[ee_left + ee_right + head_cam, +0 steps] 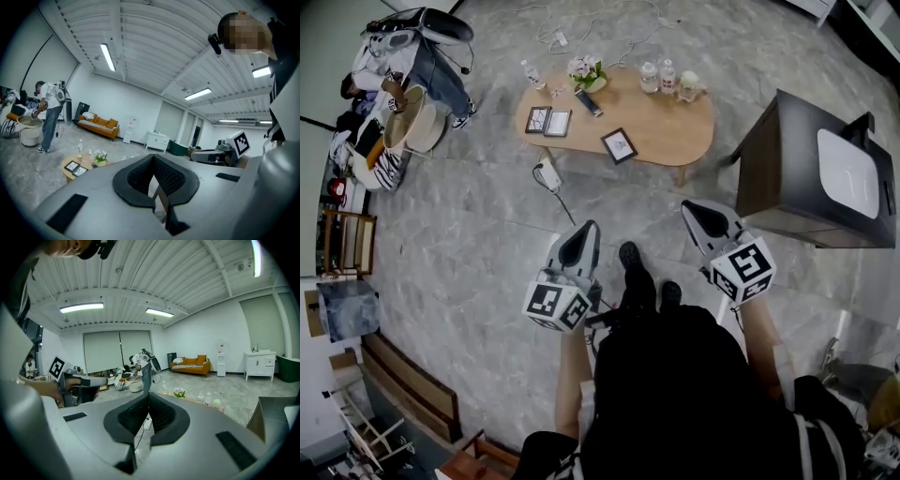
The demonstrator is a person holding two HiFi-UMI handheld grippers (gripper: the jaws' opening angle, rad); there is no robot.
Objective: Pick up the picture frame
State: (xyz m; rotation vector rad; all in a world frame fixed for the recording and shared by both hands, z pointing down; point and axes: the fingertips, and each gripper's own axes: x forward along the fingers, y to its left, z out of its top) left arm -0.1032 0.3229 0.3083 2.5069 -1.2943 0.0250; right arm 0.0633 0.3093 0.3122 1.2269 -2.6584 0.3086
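Approach step. Left gripper point(579, 246) and right gripper point(708, 223) are both clenched and empty. Picture frame point(619, 145) lies on the table point(675, 131) at 12 o'clock, well apart. Next move: close in and open the jaws.

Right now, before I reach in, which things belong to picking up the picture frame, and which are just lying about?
Job: picture frame, two more frames, wooden table, left gripper, right gripper, both shut and empty.
Lying about: flowers, bottles, power strip on floor, dark cabinet.
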